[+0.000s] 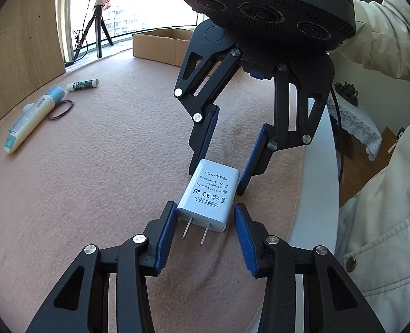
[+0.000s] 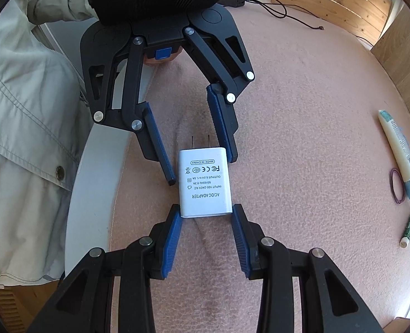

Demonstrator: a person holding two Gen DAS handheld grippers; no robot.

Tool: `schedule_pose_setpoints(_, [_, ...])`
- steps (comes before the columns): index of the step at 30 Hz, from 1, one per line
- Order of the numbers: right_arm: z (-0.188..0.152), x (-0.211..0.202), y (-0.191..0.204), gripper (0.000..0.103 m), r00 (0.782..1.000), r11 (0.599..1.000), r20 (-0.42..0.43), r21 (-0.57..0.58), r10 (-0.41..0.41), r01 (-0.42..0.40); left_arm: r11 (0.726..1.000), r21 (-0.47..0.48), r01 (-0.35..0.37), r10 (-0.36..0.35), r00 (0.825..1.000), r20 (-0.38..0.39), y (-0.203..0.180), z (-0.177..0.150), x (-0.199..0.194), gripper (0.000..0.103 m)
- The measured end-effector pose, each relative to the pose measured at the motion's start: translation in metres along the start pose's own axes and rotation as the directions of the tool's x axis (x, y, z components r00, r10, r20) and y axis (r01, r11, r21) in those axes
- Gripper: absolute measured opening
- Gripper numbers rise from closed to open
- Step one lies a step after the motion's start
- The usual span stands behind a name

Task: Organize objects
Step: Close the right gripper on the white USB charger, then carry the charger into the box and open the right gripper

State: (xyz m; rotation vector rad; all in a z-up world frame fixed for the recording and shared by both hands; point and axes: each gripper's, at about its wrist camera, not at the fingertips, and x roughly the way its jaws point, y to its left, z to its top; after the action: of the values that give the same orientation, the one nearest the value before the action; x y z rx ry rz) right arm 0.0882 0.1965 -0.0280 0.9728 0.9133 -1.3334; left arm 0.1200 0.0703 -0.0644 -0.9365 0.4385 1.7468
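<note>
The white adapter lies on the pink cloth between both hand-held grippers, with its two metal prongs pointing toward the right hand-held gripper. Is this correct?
Not quite. The white adapter does lie on the pink cloth between both, but its prongs point toward the left hand-held gripper, away from the right hand-held gripper. The left wrist view shows the prongs nearest its own fingers.

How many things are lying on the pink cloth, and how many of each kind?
White plug adapter: 1
Cream tube with a blue cap: 1
Small white and green stick: 1
Dark hair tie: 1
Cardboard box at the far edge: 1
Total: 5 things
</note>
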Motion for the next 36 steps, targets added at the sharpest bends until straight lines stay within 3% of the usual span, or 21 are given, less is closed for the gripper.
schedule_pose_setpoints(9, [0.004, -0.005, -0.019, 0.032, 1.000, 1.000, -0.005, 0.003, 0.006, -0.006, 1.000, -0.004, -0.014, 0.014, 1.000, 0.021, 0.001, 0.003, -0.010, 0.042])
schedule_pose_setpoints(15, [0.001, -0.036, -0.013, 0.032, 0.999, 0.999, 0.031, -0.042, -0.027, 0.028, 0.997, 0.037, -0.069, 0.069, 0.998, 0.014, -0.012, 0.028, -0.031, 0.042])
schedule_pose_setpoints(19, [-0.026, -0.069, 0.009, 0.032, 0.996, 0.995, 0.073, -0.085, -0.052, 0.058, 0.992, 0.049, -0.118, 0.118, 0.993, 0.002, -0.022, 0.059, -0.031, 0.042])
schedule_pose_setpoints(24, [-0.038, -0.085, -0.002, 0.032, 0.991, 0.985, 0.118, -0.151, -0.061, 0.079, 0.982, 0.043, -0.183, 0.184, 0.983, -0.023, -0.041, 0.102, -0.018, 0.042])
schedule_pose_setpoints(28, [-0.071, -0.105, -0.004, 0.032, 0.989, 0.980, 0.134, -0.175, -0.071, 0.094, 0.976, 0.038, -0.216, 0.217, 0.976, -0.035, -0.053, 0.137, 0.000, 0.042])
schedule_pose_setpoints(36, [-0.128, -0.141, -0.018, 0.032, 0.978, 0.982, 0.165, -0.114, -0.128, 0.148, 0.972, 0.115, -0.206, 0.213, 0.976, -0.046, -0.065, 0.210, 0.042, 0.042])
